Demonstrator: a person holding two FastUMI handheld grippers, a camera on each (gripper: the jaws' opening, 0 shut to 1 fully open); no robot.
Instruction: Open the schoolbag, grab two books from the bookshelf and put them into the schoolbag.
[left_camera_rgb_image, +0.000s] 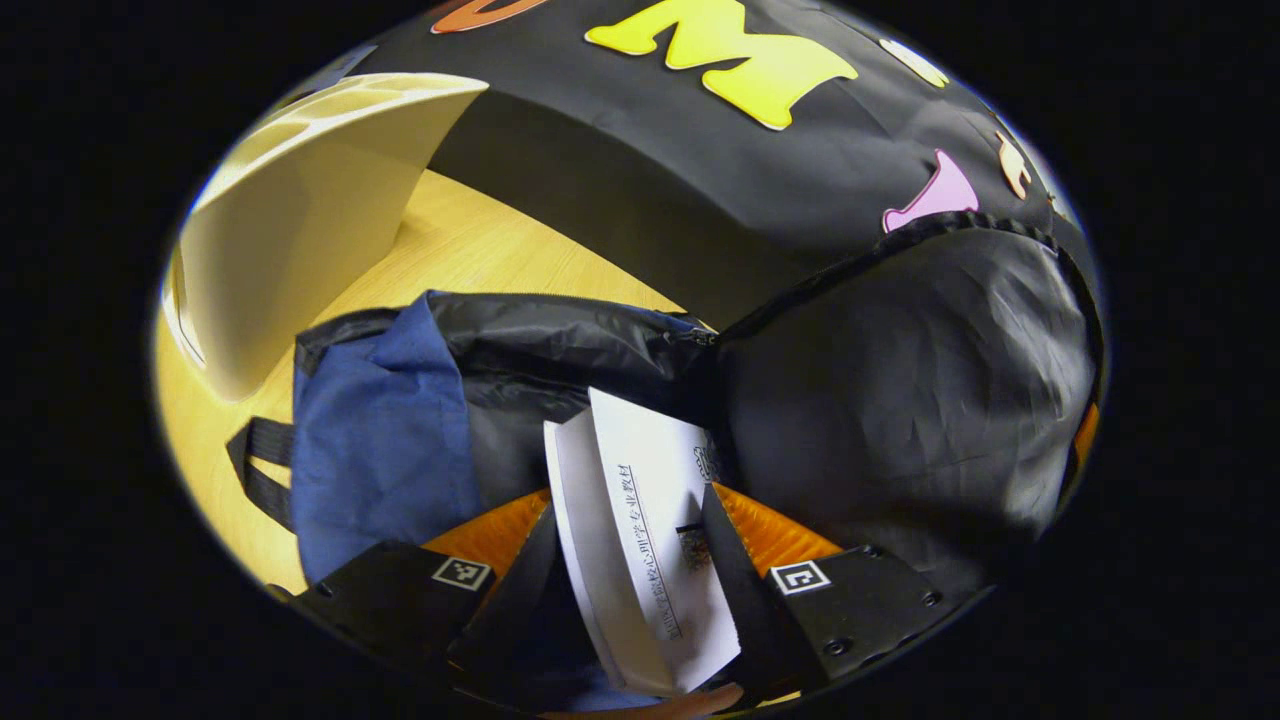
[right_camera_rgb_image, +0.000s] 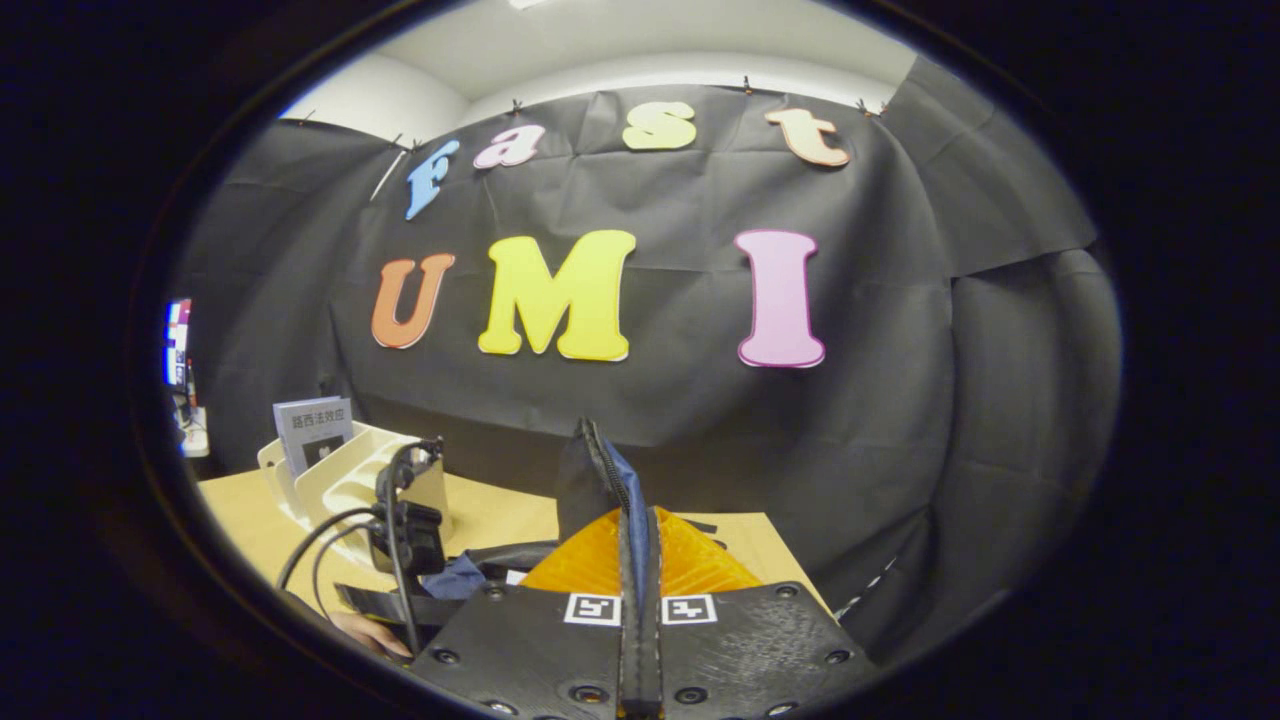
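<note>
Left gripper (left_camera_rgb_image: 625, 560): its two fingers are seen clamped on a white paperback book (left_camera_rgb_image: 640, 540), one on each face, spine edge showing.
White book: held tilted just above the open mouth of the schoolbag, its far end dipped inside.
Schoolbag: a blue and black fabric backpack (left_camera_rgb_image: 385, 450) is seen lying on the pale wooden table (left_camera_rgb_image: 450, 250), its black flap (left_camera_rgb_image: 910, 390) lifted at the right.
Right gripper (right_camera_rgb_image: 638, 590): its fingers are pressed together on the zipped edge of the flap (right_camera_rgb_image: 600, 480), which is held upright.
Left gripper, farther off: seen in the right gripper view (right_camera_rgb_image: 405, 520), with cables, low over the bag.
Bookshelf: a cream plastic rack (right_camera_rgb_image: 340, 480) stands on the table behind the bag; a grey-covered book (right_camera_rgb_image: 312, 428) is seen upright in it.
</note>
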